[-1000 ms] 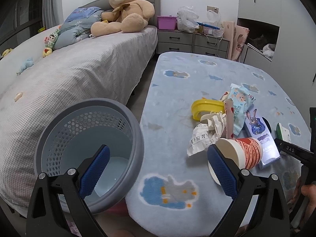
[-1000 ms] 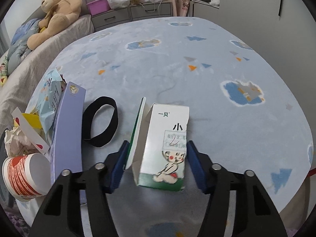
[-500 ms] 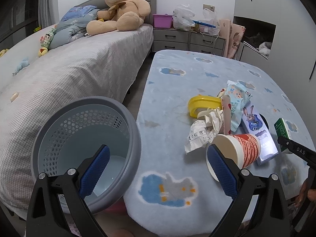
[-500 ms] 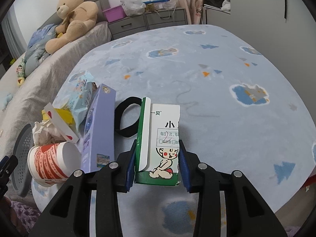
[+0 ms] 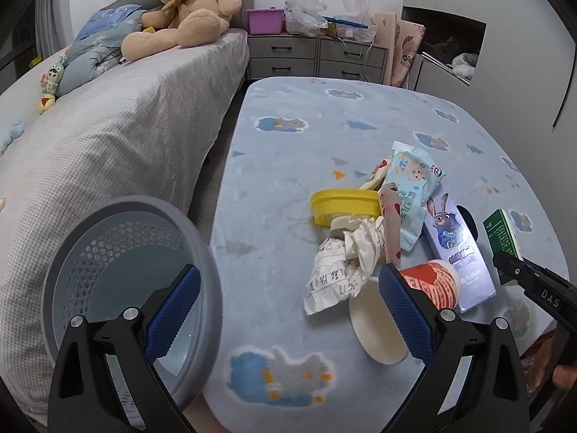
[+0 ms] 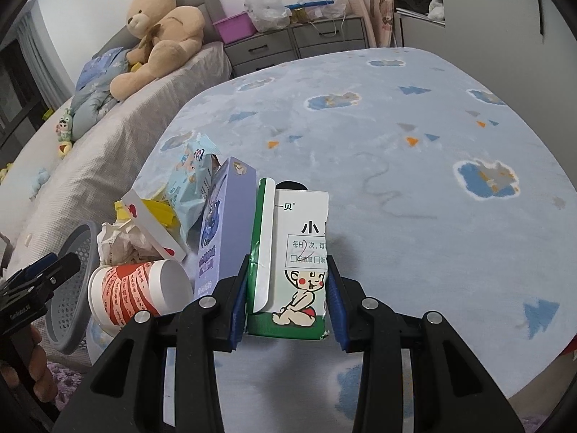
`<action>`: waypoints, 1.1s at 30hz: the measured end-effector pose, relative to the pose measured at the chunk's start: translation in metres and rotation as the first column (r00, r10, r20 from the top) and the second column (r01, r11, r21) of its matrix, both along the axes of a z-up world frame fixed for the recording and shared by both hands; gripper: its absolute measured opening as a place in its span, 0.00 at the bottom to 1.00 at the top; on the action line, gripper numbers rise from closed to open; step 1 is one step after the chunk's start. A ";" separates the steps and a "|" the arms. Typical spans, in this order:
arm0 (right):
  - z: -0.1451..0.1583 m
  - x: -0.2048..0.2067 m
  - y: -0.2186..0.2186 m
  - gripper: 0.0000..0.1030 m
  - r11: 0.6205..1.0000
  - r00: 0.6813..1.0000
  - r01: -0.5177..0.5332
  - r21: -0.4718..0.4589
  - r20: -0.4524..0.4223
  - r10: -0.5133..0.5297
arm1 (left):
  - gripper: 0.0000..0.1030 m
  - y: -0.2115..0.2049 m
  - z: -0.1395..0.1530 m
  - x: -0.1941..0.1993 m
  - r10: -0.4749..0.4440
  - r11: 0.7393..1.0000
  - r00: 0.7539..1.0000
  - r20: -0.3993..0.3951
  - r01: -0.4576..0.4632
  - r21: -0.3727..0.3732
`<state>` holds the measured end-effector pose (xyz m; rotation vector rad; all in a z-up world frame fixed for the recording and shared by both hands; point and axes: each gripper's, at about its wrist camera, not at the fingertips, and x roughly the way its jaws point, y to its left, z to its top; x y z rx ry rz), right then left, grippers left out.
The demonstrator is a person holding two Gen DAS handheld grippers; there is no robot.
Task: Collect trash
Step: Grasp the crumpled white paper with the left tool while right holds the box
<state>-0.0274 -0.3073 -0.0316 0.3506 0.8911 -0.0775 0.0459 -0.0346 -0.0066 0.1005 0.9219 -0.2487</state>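
My right gripper [image 6: 286, 299] is shut on a green and white medicine box [image 6: 292, 263] and holds it above the blue table; the box also shows in the left wrist view [image 5: 503, 241]. My left gripper [image 5: 285, 314] is open and empty, between the grey mesh trash basket [image 5: 122, 274] on its left and a tipped red paper cup [image 5: 429, 285] on its right. Trash lies in a pile on the table: crumpled paper [image 5: 346, 263], a yellow lid [image 5: 342, 205], a blue snack wrapper [image 5: 411, 187] and a purple box [image 5: 454, 249].
A bed [image 5: 108, 130] with a teddy bear [image 5: 187, 7] runs along the left of the table. Grey drawers [image 5: 317, 54] stand at the back. The basket [image 6: 72, 288] sits off the table's near left edge. A black band [image 6: 292, 184] lies behind the held box.
My right gripper has closed on the medicine box and lifted it off the table, toward the trash pile. The left gripper shifted slightly and stayed open.
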 end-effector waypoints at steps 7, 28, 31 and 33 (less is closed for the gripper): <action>0.001 -0.001 -0.006 0.36 1.000 1.000 0.012 0.023 0.004 -0.012 | 0.92 -0.026 -0.015 0.031 -0.107 0.994 0.987 -0.117 0.106 -0.016; -0.010 0.007 0.000 0.36 1.000 1.000 -0.002 0.015 -0.029 0.002 | 0.47 -0.039 -0.033 0.053 -0.218 0.975 0.960 -0.174 0.205 -0.092; -0.011 0.007 0.001 0.36 1.000 1.000 -0.003 0.011 -0.030 0.003 | 0.44 -0.040 -0.031 0.050 -0.223 0.973 0.961 -0.162 0.211 -0.090; -0.010 0.007 0.001 0.36 1.000 1.000 -0.002 0.012 -0.028 0.003 | 0.43 -0.039 -0.029 0.049 -0.223 0.973 0.963 -0.154 0.210 -0.099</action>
